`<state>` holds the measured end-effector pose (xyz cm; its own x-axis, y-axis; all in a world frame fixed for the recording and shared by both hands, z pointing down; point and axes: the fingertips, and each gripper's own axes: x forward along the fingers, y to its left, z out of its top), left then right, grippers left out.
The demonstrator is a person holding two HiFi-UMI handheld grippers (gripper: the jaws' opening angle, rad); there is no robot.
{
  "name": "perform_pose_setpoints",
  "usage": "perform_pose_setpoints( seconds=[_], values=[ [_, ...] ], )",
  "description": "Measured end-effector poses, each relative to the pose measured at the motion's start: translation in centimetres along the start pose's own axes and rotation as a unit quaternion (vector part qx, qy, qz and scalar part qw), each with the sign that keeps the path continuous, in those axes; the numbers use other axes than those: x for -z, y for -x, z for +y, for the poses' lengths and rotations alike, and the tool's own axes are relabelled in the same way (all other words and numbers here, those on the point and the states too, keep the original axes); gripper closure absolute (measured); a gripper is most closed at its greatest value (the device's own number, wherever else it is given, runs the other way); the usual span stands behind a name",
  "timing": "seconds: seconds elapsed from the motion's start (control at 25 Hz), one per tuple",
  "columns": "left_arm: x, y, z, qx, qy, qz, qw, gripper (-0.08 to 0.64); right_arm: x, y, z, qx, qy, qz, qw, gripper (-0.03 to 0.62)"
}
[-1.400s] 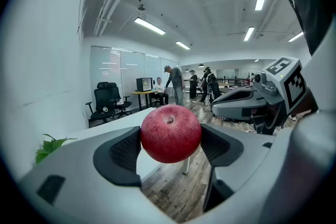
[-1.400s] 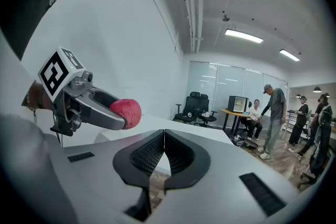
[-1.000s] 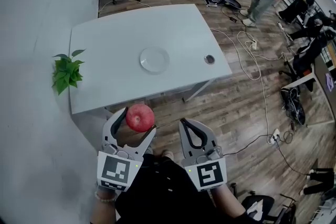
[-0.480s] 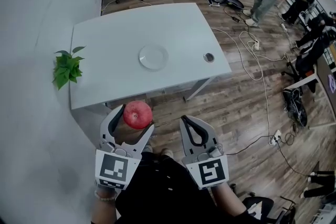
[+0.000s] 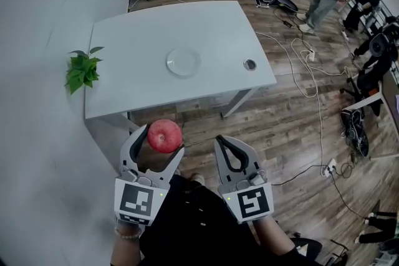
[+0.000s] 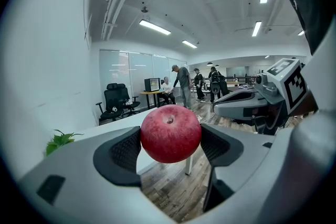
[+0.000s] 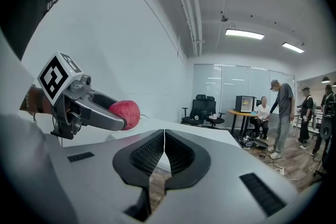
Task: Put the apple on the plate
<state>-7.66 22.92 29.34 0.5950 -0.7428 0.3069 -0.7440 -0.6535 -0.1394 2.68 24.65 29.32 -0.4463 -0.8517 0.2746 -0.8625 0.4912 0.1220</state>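
Left gripper [image 5: 163, 142] clenched on red apple [image 5: 164, 136], held forward over wood floor [image 5: 280, 115], near edge of white table [image 5: 137, 71]; plate [image 5: 183, 62] at tabletop centre, well apart. Right gripper [image 5: 222, 145] alongside, jaws pressed together, empty.

In the head view, the table [image 5: 156, 34] fills the upper middle, with the plate [image 5: 183, 62] near its centre. A plant [image 5: 83, 68] stands at the table's left edge. Below the table's near edge, the apple [image 5: 164, 136] sits between the jaws of the left gripper [image 5: 163, 141], with the right gripper [image 5: 221, 142] just to its right.
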Motion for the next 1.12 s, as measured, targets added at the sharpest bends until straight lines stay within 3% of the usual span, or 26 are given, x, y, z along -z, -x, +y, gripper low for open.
perform_pose_setpoints(
  seconds=[0.2, 0.4, 0.56, 1.12],
  values=[
    [-0.1, 0.4, -1.5, -0.017, 0.036, 0.009, 0.9992, 0.196, 0.6, 1.3, -0.4, -0.008, 0.005, -0.002, 1.000, 0.551],
    [-0.3, 0.2, -2.8, -0.014, 0.006, -0.008, 0.9999, 0.196, 1.2, 2.6, -0.8, -0.010, 0.006, -0.006, 1.000, 0.551],
    [-0.4, 0.4, -3.8, -0.019, 0.018, -0.003, 0.9996, 0.196, 1.7, 3.6, -1.2, -0.006, 0.003, -0.010, 1.000, 0.551],
    [-1.2, -1.8, -4.7, 0.004, -0.008, -0.015, 0.9998, 0.196, 2.4, 4.3, -3.3, 0.021, -0.005, -0.008, 1.000, 0.551]
  ],
)
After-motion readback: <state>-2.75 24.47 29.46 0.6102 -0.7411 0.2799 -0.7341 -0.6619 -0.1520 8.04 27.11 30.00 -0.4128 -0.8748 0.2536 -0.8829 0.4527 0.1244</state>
